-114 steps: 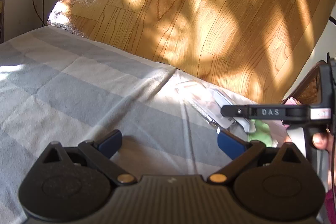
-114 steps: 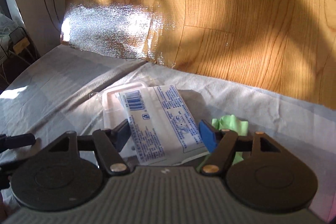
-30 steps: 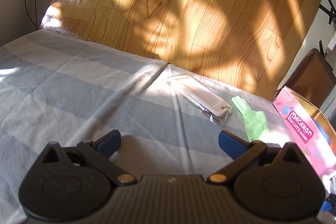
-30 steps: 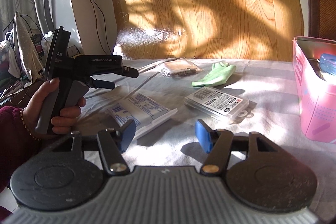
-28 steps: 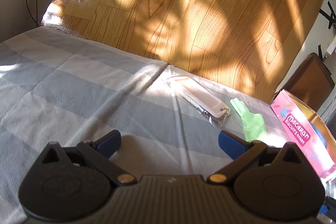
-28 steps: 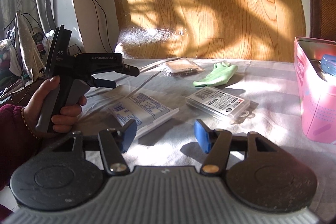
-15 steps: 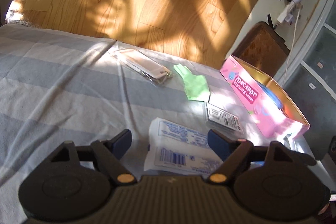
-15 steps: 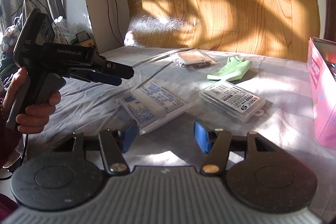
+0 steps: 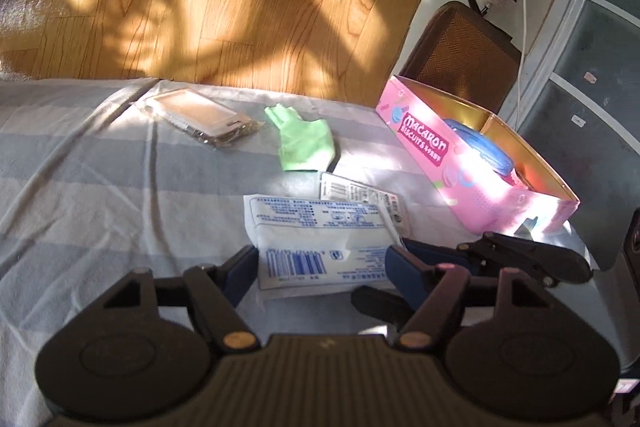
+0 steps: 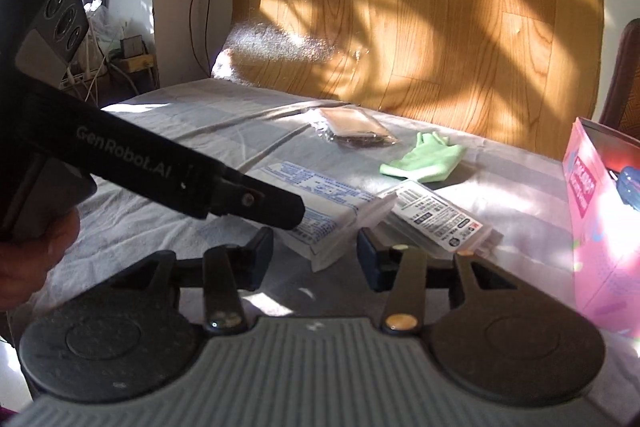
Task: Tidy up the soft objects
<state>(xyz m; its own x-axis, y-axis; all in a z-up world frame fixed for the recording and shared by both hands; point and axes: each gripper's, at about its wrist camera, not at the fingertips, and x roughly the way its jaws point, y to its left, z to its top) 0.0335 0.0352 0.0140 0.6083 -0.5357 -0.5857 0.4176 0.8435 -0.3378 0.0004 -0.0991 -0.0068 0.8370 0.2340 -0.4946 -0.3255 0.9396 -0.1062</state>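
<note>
Left wrist view: white printed pack (image 9: 316, 239), flat sealed pouch, lying on the striped cloth (image 9: 80, 195) of the counter, its near end between the fingers of the left gripper (image 9: 320, 263); these fingers have just been closing and stand partly spread, and whether the blue pads press the pouch edges cannot be told. Judged light, soft and compressible, with a slick film skin; best taken across the short near end, where the seam flap gives some stiffness. Just beyond the fingers, tucked under the pouch's far corner, a labelled clear case (image 9: 360, 195); farther off a green glove (image 9: 304, 143), limp and thin, and a clear sleeve (image 9: 200, 115). To the right of the fingers, the pink box (image 9: 460, 171), open-topped, something blue inside; judged the likely destination. The right gripper's arm enters just beside the right finger. Right wrist view: right gripper (image 10: 316, 251), fingers having just been closing, partly spread with nothing pinched; the same pouch's corner lies just ahead of the gap, apart from both pads. The left gripper crosses above the left finger, its tip over the pouch, a hand (image 10: 36, 259) on its handle. Labelled case just beyond the right finger, judged stiffer and slippery; glove and sleeve well beyond; pink box at far right.
</note>
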